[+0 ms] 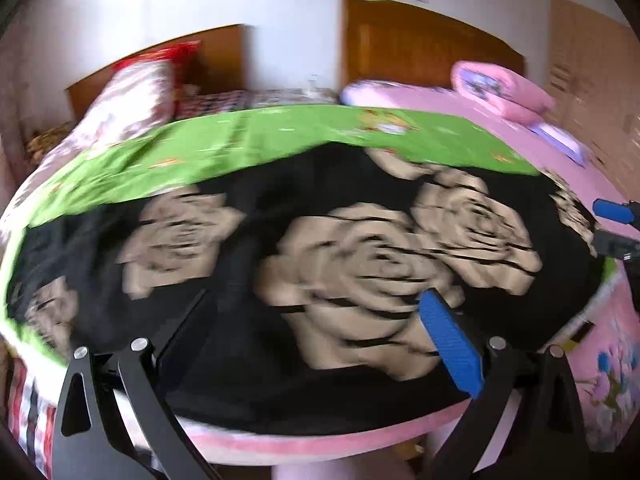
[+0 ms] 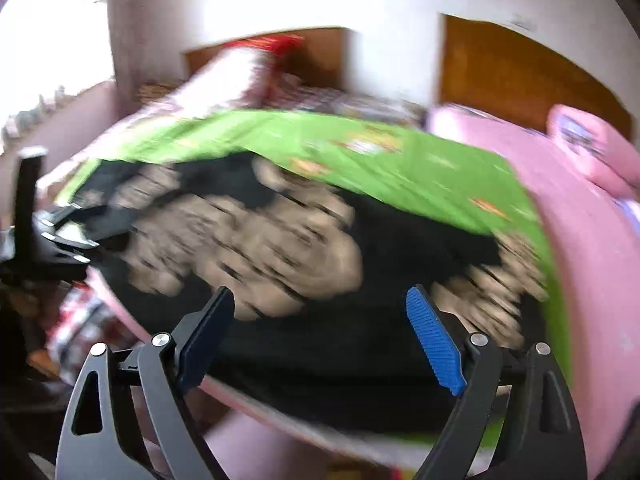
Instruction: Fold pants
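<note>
Pants flat on the bed, both of your tools released; how far the fold has got is unclear.

Nearest, your right gripper hangs with jaws spread and nothing between them; your left gripper likewise gapes empty; under both lies one pair of black fabric pants with large beige rose print, spread across the green printed sheet at the bed's near edge; blur hides any crease, so judge folding as mostly left; farther off, one rolled pink quilt.
</note>
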{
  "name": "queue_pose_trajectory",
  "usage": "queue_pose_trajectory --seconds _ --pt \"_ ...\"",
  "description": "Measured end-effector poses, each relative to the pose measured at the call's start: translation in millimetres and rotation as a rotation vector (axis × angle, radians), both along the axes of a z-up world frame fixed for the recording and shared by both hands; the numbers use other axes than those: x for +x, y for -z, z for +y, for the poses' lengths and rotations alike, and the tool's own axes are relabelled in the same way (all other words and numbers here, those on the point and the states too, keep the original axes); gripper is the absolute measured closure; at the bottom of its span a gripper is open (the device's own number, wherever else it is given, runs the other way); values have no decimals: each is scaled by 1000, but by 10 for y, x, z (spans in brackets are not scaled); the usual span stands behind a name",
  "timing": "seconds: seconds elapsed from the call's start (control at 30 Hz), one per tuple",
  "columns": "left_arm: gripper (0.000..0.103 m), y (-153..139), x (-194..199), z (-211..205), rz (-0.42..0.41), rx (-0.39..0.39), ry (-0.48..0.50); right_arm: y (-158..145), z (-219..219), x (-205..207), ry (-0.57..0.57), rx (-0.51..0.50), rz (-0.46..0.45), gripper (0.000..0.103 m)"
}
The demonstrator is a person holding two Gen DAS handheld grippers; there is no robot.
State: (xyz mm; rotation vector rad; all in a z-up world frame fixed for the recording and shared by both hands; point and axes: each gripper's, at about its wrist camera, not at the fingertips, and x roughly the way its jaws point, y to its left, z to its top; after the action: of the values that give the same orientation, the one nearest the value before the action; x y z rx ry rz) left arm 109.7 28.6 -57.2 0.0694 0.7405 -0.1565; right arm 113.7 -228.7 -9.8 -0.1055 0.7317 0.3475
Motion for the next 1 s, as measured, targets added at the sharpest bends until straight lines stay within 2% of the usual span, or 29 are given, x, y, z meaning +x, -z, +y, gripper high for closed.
queue_pose_trajectory --seconds 0.23,0.37,0.57,0.67,0.87,0.97,1.0 --pt "2 85 -98 1021 50 -14 -246 -29 1469 618 -284 -106 -30 16" --pt "2 118 -187 1429 60 -29 -329 41 2254 998 -417 -127 34 16" --pt "2 222 -218 1880 94 -69 -415 257 3219 1312 -588 -176 117 16" --pt "2 278 -192 1999 112 -83 -428 400 3557 1464 -616 -206 148 16" --pt "2 303 -135 2021 120 -47 -432 636 4083 1786 -662 -272 195 16" --pt "2 299 -135 2045 126 -47 -431 589 4195 1909 -644 -232 201 16" --pt "2 269 -174 2104 117 -72 -440 520 4195 1918 -640 -193 189 16"
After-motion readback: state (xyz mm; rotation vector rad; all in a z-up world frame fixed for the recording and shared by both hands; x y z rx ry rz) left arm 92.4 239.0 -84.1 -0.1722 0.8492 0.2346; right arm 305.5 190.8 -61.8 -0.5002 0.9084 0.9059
